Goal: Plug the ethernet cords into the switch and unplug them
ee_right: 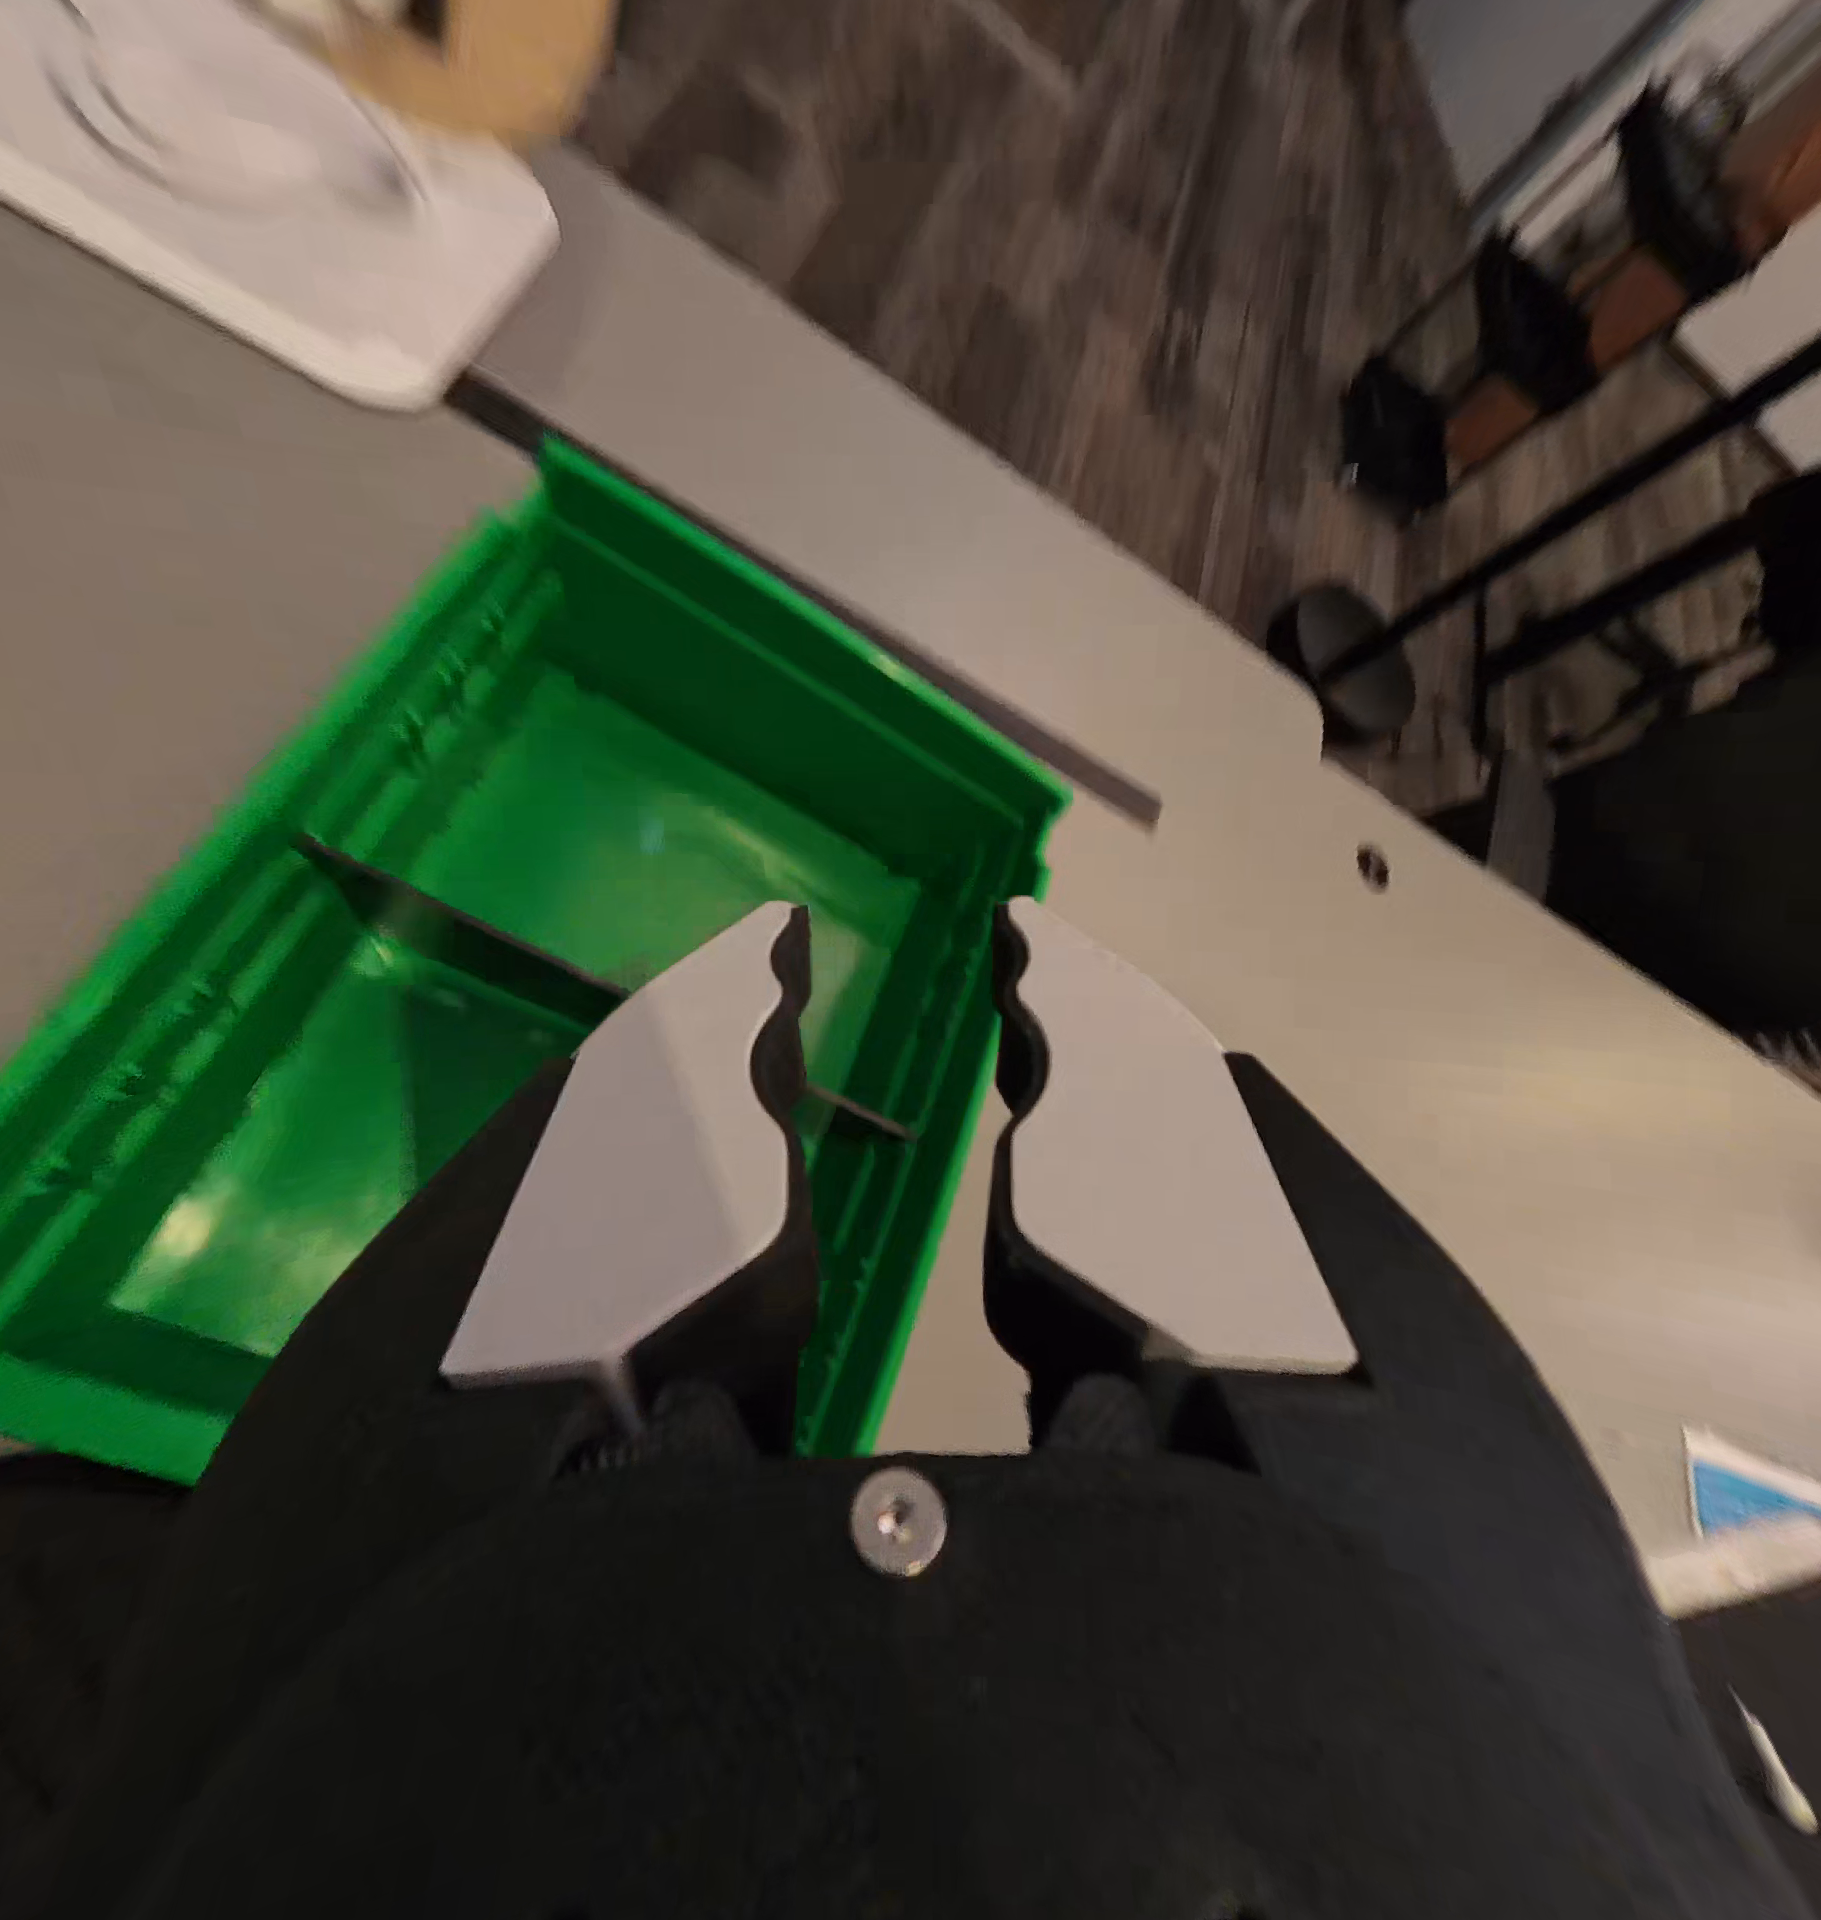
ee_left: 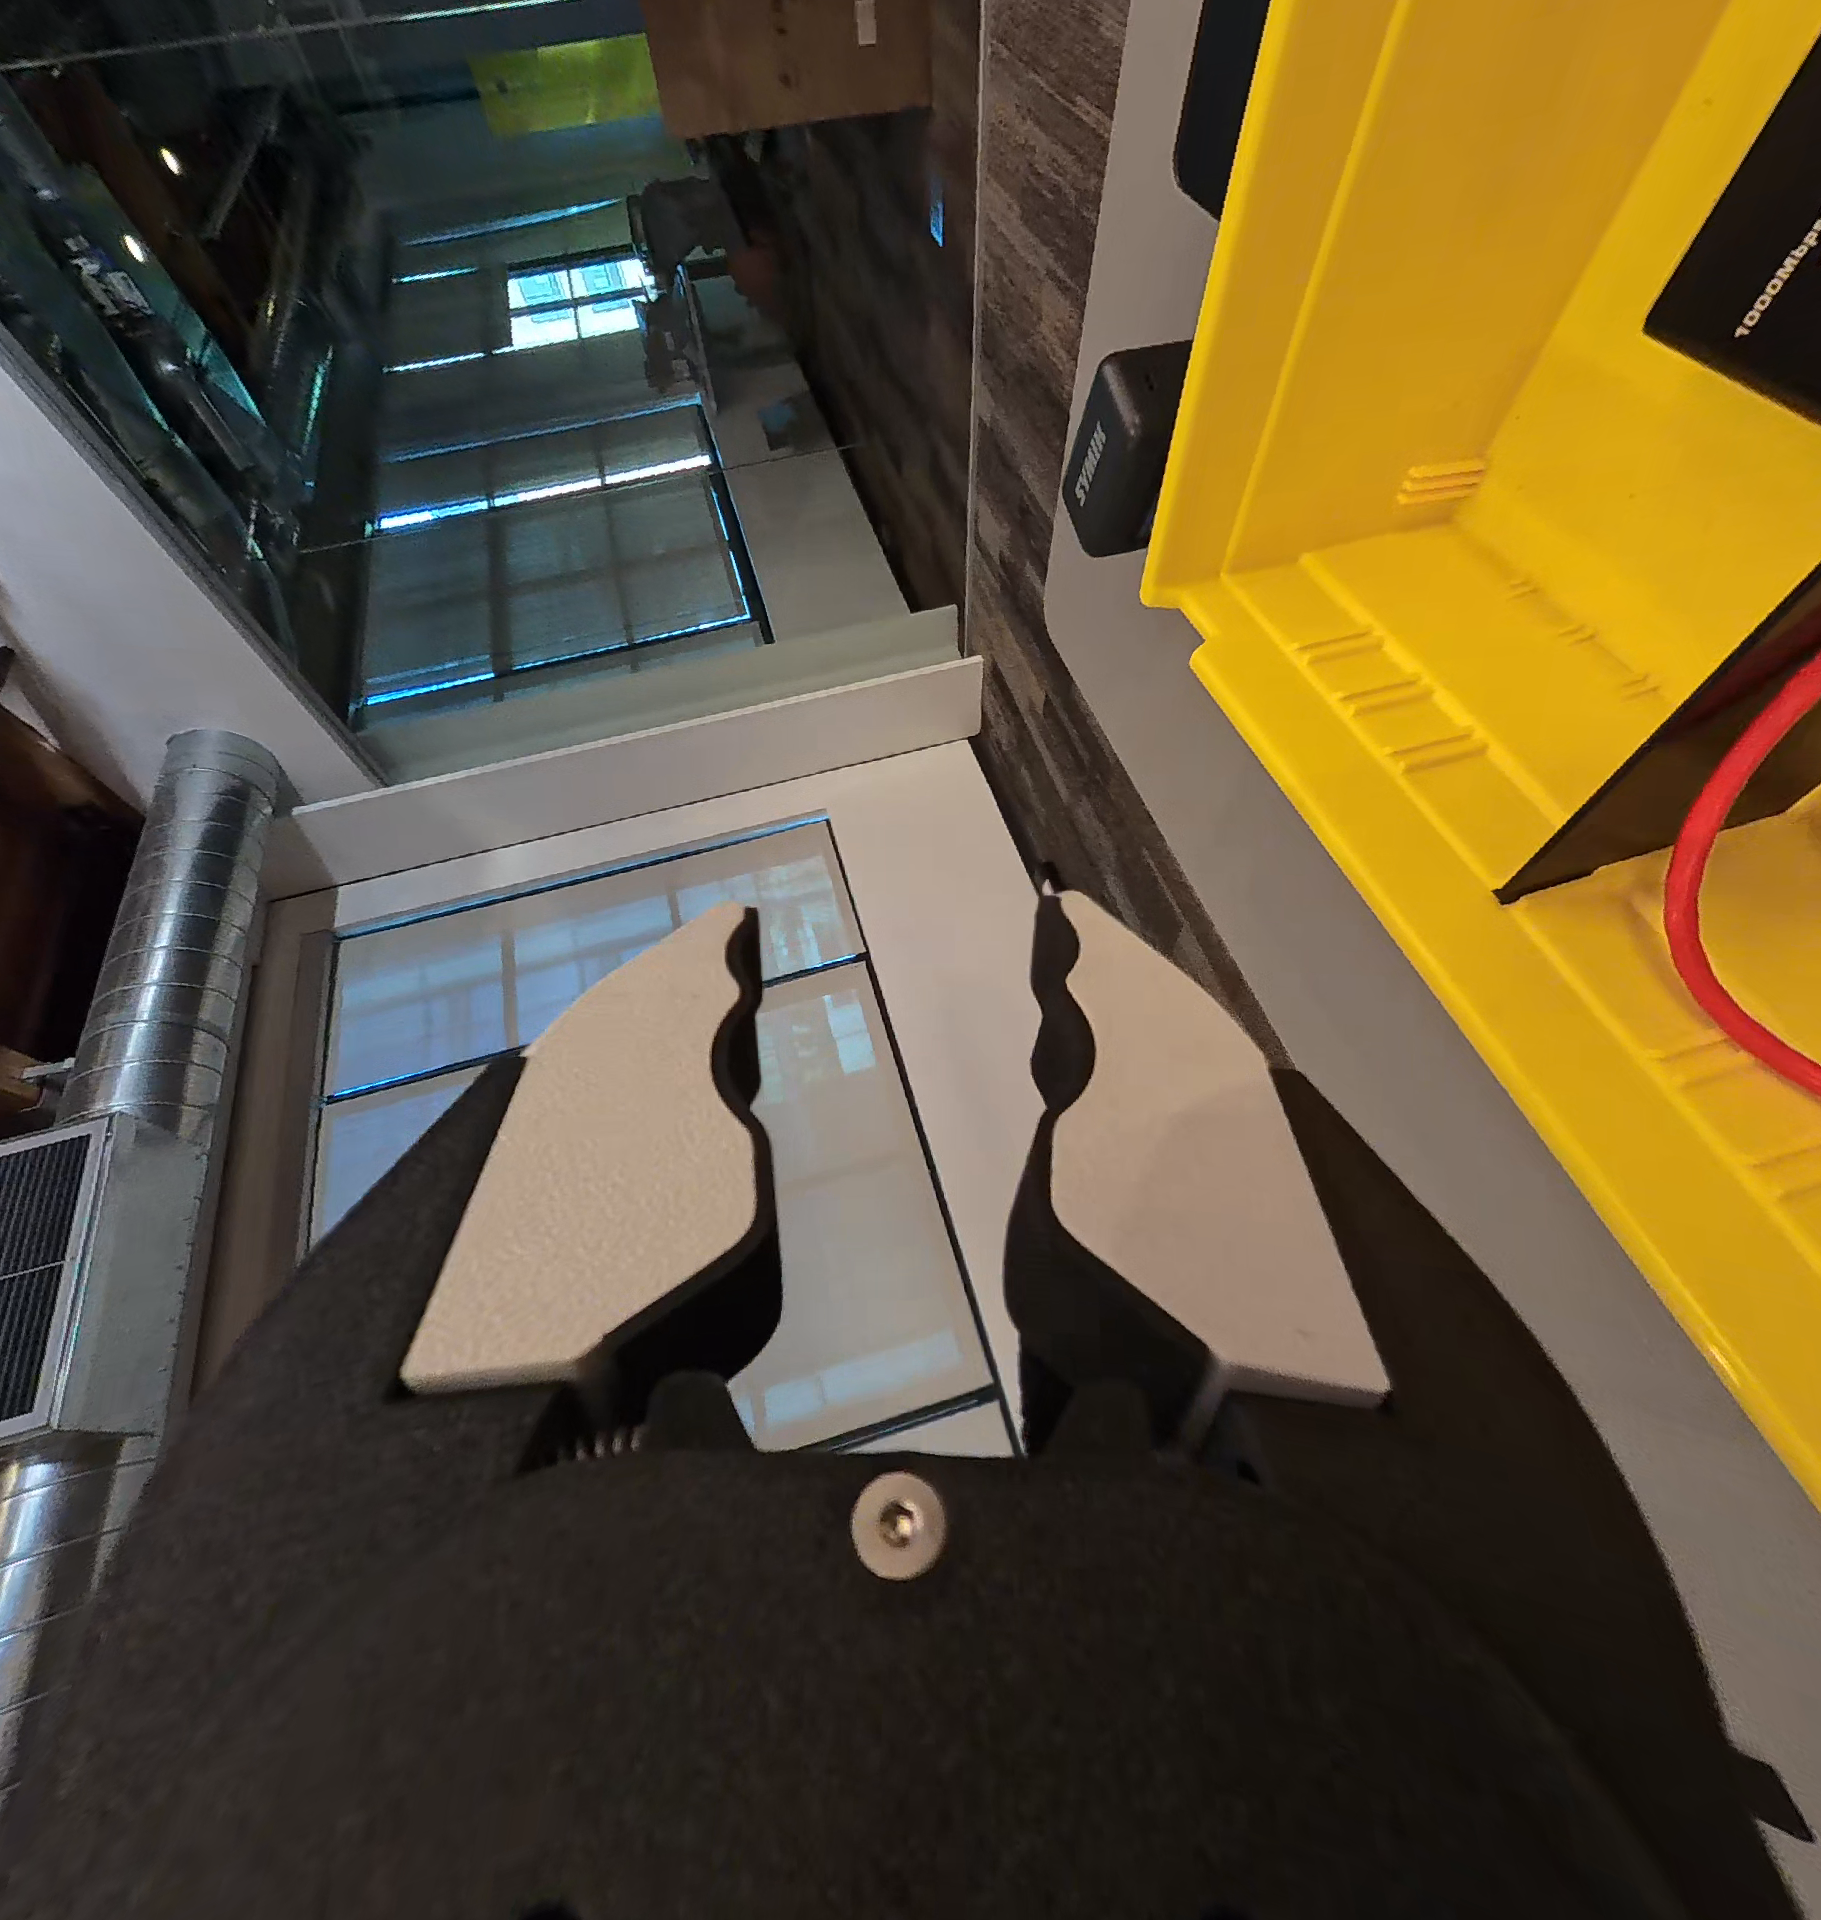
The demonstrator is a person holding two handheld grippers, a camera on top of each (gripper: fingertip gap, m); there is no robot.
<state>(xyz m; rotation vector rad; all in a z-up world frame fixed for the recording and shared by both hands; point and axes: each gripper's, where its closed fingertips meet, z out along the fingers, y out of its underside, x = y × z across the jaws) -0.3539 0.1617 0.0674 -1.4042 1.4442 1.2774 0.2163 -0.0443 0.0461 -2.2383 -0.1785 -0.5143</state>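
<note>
In the left wrist view my left gripper (ee_left: 895,920) is open with nothing between its fingers; it points past the table edge at a wall and window. To its right a yellow bin (ee_left: 1405,665) holds a black switch (ee_left: 1779,239) at the top right corner and a loop of red ethernet cord (ee_left: 1706,966) behind a black divider (ee_left: 1695,769). In the right wrist view my right gripper (ee_right: 901,914) is open with nothing in it and hovers over the right end of a green bin (ee_right: 594,810). The green bin shows nothing inside but a black divider (ee_right: 449,925).
Both bins sit on a white table (ee_right: 1249,935). A small black box (ee_left: 1119,457) lies next to the yellow bin. A white pad-like object (ee_right: 262,239) lies at the far left of the right wrist view. A blue and white card (ee_right: 1763,1501) lies near the table's front edge.
</note>
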